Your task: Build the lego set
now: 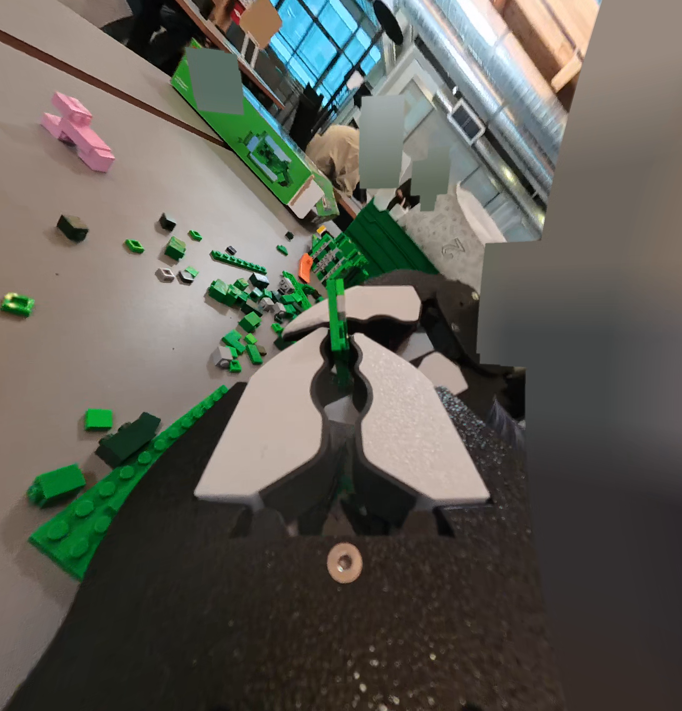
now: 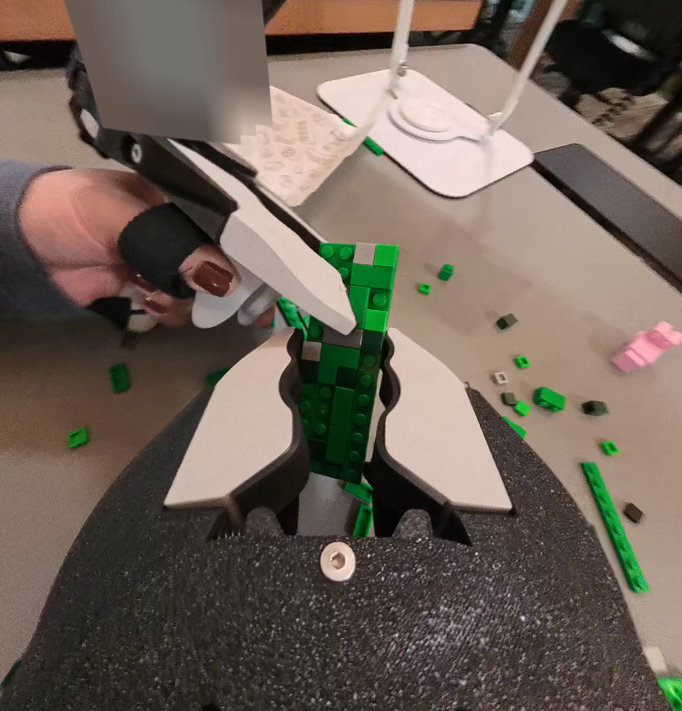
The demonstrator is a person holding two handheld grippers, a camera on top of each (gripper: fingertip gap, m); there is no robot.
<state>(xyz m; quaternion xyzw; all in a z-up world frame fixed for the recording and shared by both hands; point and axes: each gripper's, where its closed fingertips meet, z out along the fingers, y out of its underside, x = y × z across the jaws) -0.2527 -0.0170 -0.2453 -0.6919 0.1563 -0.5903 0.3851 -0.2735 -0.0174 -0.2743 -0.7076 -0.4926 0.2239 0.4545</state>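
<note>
A flat green Lego panel with a few grey and dark bricks is held upright between both grippers. My right gripper is shut on its two side edges, low on the panel. My left gripper comes in from the left, and one grey finger lies across the panel's studded face. In the left wrist view the panel shows edge-on, and my left gripper is shut on its faces. The right gripper's fingers show just beyond it.
Loose green and grey bricks lie on the grey table. A green baseplate, a pink Lego figure, a green box, a long green plate, a white stand base and a paper bag are around. A person's hand holds the left gripper. Both grippers' tips are close together, under 4 cm apart. Between my right fingertips and the long green plate there is roughly 15 cm. Seen from the left wrist view as well.
</note>
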